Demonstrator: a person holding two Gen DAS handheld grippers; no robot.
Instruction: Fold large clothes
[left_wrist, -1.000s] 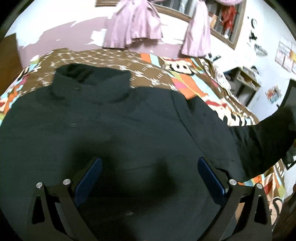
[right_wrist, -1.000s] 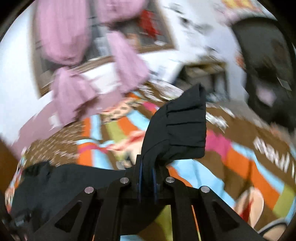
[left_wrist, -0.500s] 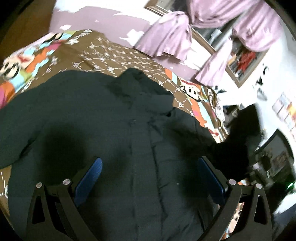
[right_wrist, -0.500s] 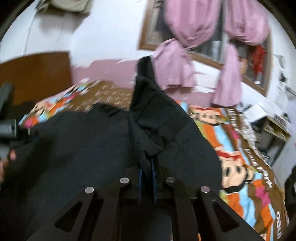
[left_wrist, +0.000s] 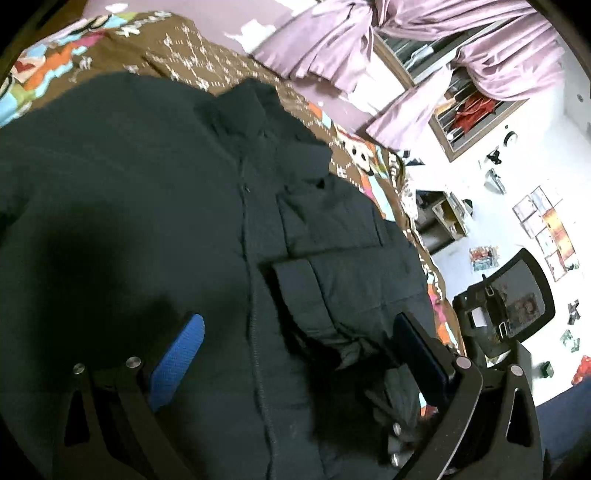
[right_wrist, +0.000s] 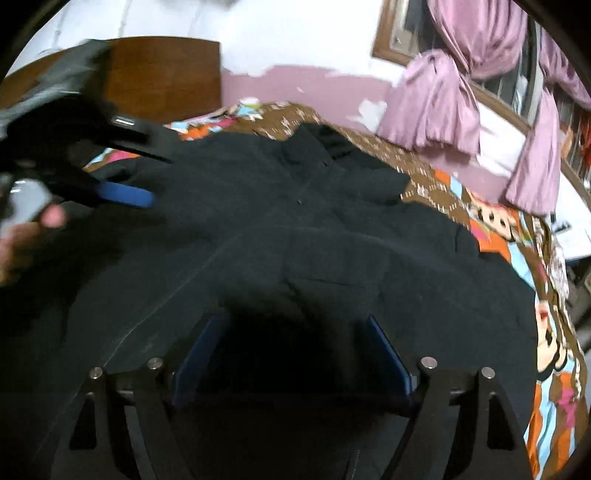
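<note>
Over the jacket (right_wrist: 332, 229) on the bed (right_wrist: 436, 173), right gripper (right_wrist: 291, 354) has just released the sleeve (left_wrist: 332, 258), now folded across the front; left gripper (left_wrist: 299, 354) also spread, empty

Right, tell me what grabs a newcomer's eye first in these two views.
A big dark padded jacket fills both views, spread on a bright cartoon-print bedspread, one sleeve folded across its front. Pink knotted curtains hang at the window behind. The left gripper and the right gripper hover open over the jacket.
</note>
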